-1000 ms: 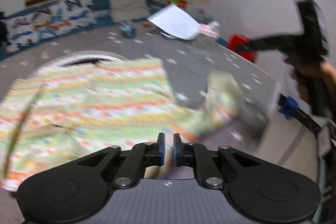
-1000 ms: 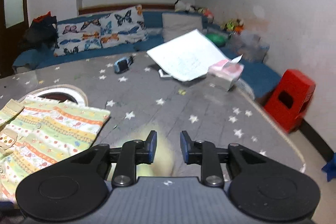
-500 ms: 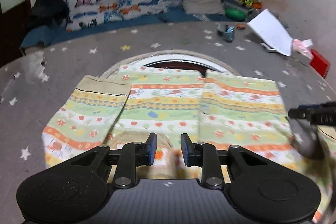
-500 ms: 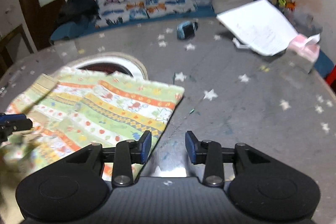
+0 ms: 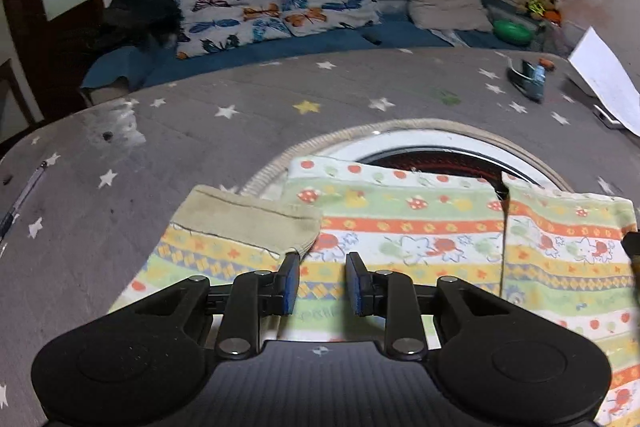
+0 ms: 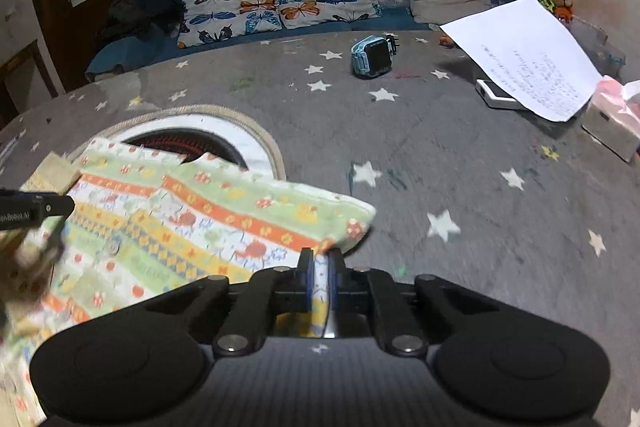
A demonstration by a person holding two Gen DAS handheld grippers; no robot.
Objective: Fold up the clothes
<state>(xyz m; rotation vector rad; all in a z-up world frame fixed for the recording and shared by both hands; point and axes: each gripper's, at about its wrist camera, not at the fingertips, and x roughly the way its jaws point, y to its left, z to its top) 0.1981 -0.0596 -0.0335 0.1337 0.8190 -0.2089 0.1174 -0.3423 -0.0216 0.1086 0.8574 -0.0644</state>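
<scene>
A child's striped garment (image 5: pixel 420 247) with orange, green and yellow bands lies flat on the grey star-print table; it also shows in the right wrist view (image 6: pixel 208 227). One sleeve with a beige cuff (image 5: pixel 244 219) is folded in at its left. My left gripper (image 5: pixel 322 285) is open, low over the garment's near edge beside that cuff. My right gripper (image 6: pixel 319 277) is shut on the garment's right edge near its corner. The left gripper's finger (image 6: pixel 36 211) shows at the left of the right wrist view.
A round white-rimmed opening (image 5: pixel 432 147) lies in the table under the garment's far edge. A blue toy (image 6: pixel 372 57), a paper sheet (image 6: pixel 524 55) over a small device, and a tissue box (image 6: pixel 612 119) sit at the far right. A sofa with butterfly pillows (image 5: pixel 276 11) stands behind.
Both grippers have come down to the garment's near edge. The left gripper opened wider. The right gripper, open before, has shut on the garment's right edge.
</scene>
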